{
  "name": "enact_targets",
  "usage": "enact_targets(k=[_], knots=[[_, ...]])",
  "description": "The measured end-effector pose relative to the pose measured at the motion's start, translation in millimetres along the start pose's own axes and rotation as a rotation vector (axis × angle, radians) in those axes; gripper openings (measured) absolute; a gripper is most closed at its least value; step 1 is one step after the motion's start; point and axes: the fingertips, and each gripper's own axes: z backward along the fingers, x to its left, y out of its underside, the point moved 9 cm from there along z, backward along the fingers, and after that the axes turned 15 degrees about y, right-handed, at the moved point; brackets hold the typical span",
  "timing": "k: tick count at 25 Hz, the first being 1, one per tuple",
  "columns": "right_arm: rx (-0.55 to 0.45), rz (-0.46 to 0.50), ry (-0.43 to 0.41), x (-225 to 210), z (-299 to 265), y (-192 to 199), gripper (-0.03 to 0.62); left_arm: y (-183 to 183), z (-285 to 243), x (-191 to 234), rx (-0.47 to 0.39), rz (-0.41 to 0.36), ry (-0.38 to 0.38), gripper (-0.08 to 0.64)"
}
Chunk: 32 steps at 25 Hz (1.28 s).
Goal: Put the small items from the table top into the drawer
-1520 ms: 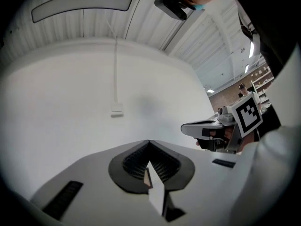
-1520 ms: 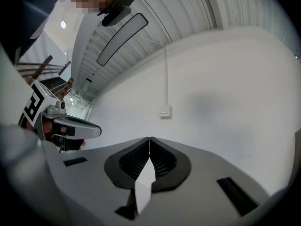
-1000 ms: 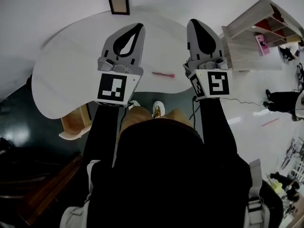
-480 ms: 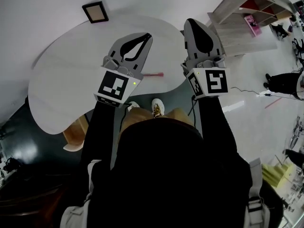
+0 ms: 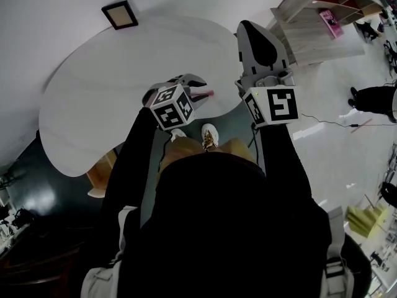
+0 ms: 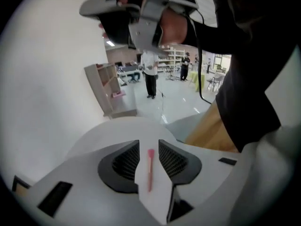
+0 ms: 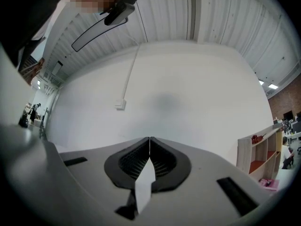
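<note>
Okay, your left gripper (image 6: 149, 143) has just been opening: its jaws stand partway apart, framing the pink stick (image 6: 150, 171) on the desk (image 5: 111, 85). The stick's long axis runs along the jaws. Your right gripper (image 7: 149, 140) is closed, empty and farther off.

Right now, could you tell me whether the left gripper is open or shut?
Open: the fingers of the left gripper have just spread apart; the pink stick shows between them, ungripped.

Was open office or lab hall: wooden shelf unit (image 5: 313, 20) beside white table (image 5: 111, 92), people (image 6: 150, 73) standing beyond table, glossy floor (image 5: 335, 148).
</note>
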Motion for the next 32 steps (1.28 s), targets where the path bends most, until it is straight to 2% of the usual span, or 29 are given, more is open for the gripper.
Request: enact_targets(k=[3,8,11,15,16,18,20,24,27,30,32], knots=[[0.007,0.003,0.009,4.0,10.6,-1.0,0.028,25.9,-26.7,-7.0,0.109,0.003,0.065,0.14],[0.029,0.011,0.03,-13.6,12.1,8.2,0.028,42.5,-65.0,10.4,0.199,-0.001,0.118,0.138],[0.035,0.015,0.046,-19.2,16.3,8.7,0.028,48.1,-77.6,18.0,0.234,0.026,0.155,0.138],[0.043,0.023,0.06,-24.7,20.7,8.6,0.028,53.4,-92.1,24.5,0.339,0.036,0.214,0.141],[0.045,0.026,0.061,-25.2,21.5,8.5,0.028,52.8,-93.6,26.0,0.364,0.046,0.228,0.136],[0.048,0.03,0.061,-25.5,22.9,8.9,0.028,49.1,-95.5,28.2,0.413,0.057,0.251,0.055],[0.052,0.03,0.06,-25.6,23.3,9.8,0.028,46.5,-96.8,29.0,0.438,0.056,0.267,0.055],[0.051,0.026,0.058,-26.6,22.5,10.6,0.028,48.9,-95.1,29.3,0.407,0.078,0.257,0.055],[0.048,0.02,0.052,-28.5,20.9,12.1,0.028,48.9,-90.7,30.2,0.383,0.105,0.21,0.055],[0.033,0.009,0.045,-27.8,18.2,11.5,0.028,37.1,-72.7,31.3,0.293,0.129,0.119,0.055],[0.018,0.003,0.036,-25.3,13.1,9.6,0.028,26.4,-52.2,35.9,0.194,0.154,0.015,0.055]])
